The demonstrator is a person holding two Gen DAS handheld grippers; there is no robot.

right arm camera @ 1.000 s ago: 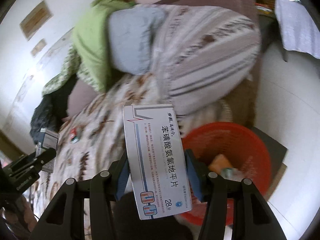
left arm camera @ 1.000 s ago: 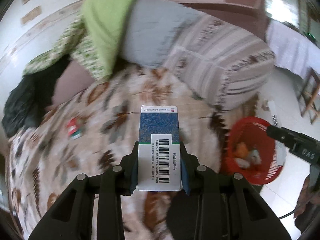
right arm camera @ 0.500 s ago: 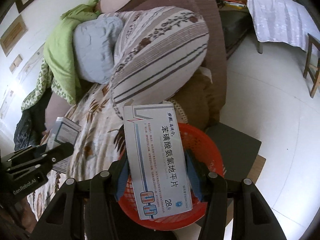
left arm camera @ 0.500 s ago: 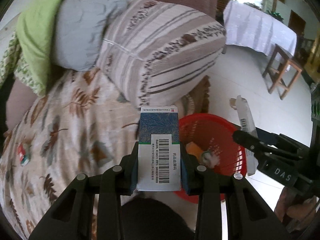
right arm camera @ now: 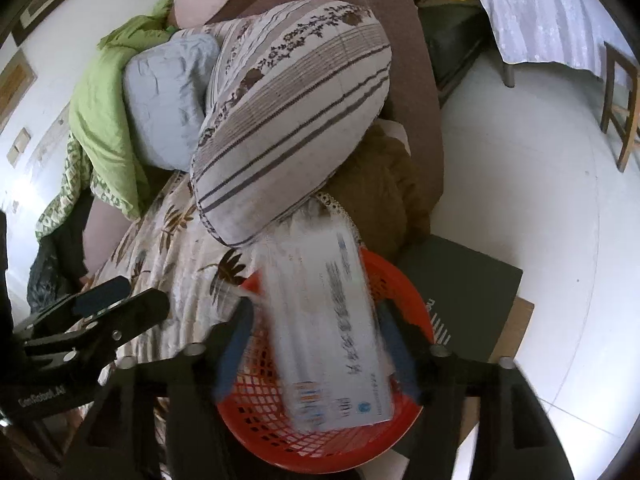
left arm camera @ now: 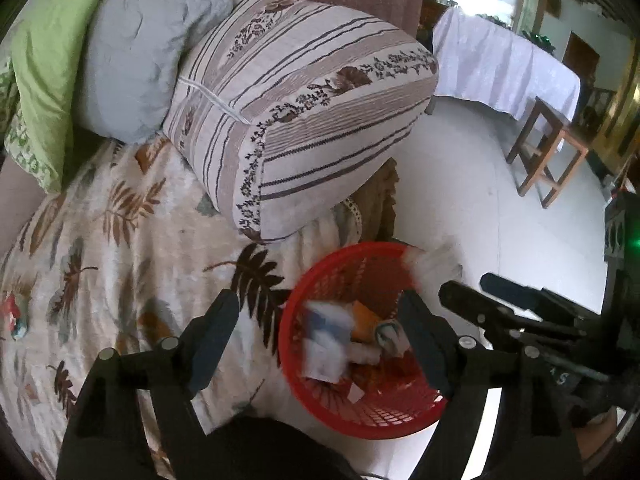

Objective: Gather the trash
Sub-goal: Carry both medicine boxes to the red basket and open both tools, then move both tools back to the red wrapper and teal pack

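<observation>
A red mesh basket (left arm camera: 408, 420) stands on the floor beside the sofa and holds several scraps. My left gripper (left arm camera: 324, 336) is open above it, and the blue and white box (left arm camera: 326, 348) it held lies blurred inside the basket. My right gripper (right arm camera: 316, 344) is open over the basket (right arm camera: 280, 436). The white medicine box (right arm camera: 332, 328) is blurred and tilted between its spread fingers, apparently loose over the basket. The right gripper also shows in the left wrist view (left arm camera: 516, 304).
A striped cushion (left arm camera: 296, 120) and a grey pillow (left arm camera: 136, 64) lie on the leaf-patterned sofa cover (left arm camera: 100, 240). A small red item (left arm camera: 12, 312) lies at the cover's left. A dark mat (right arm camera: 464, 296) lies by the basket. A wooden stool (left arm camera: 548, 160) stands on the white floor.
Both grippers have opened over the basket. The blue box has dropped from the left gripper into the basket. The white box has come loose from the right fingers and tilts downward.
</observation>
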